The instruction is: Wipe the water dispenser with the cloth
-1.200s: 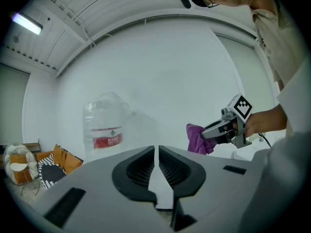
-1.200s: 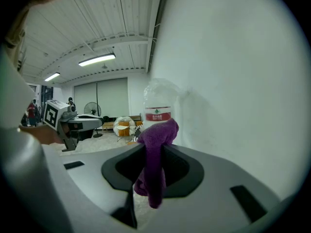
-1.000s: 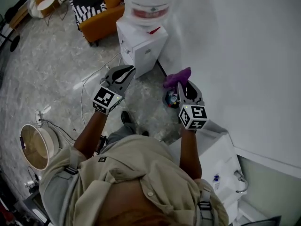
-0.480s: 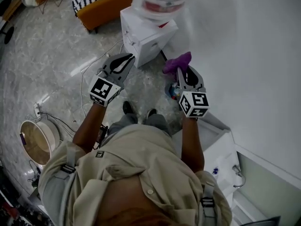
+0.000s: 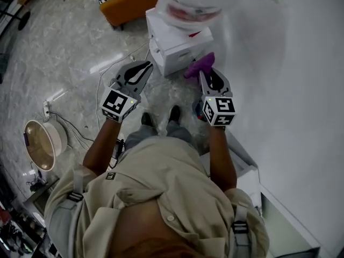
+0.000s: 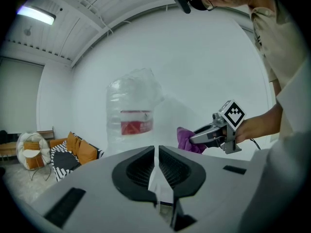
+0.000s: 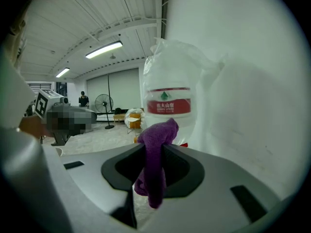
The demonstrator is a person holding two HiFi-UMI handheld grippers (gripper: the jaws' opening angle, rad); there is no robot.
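Distance to the water dispenser (image 5: 180, 44) has shrunk over the last sec. Person's stepped fwd, and in the head view the white cabinet now sits right in front of both grippers instead of up ahead.

Right gripper (image 5: 207, 75) is clamped on the purple cloth (image 5: 200, 66): a wad sticks out past the jaw tips and a tail hangs down between them in the right gripper view. Cloth's now just beside the cabinet's near right corner, whereas a sec ago it was short of it, over the floor. Can't tell if it's touching yet, prob not. Right gripper view looks straight at the plastic-wrapped water bottle (image 7: 167, 101) w/ the red label, on top of the unit.

Left gripper (image 5: 145, 67) has its jaws together w/ nothing in them. It's held near the cabinet's left side, not doing anything w/ it.

So imo the approach is basically done and no wiping has started. Next bit should be pressing the cloth onto a panel and dragging it across. Thing to watch: the grip is on a bunched part, so only a small wad is avail to wipe with.
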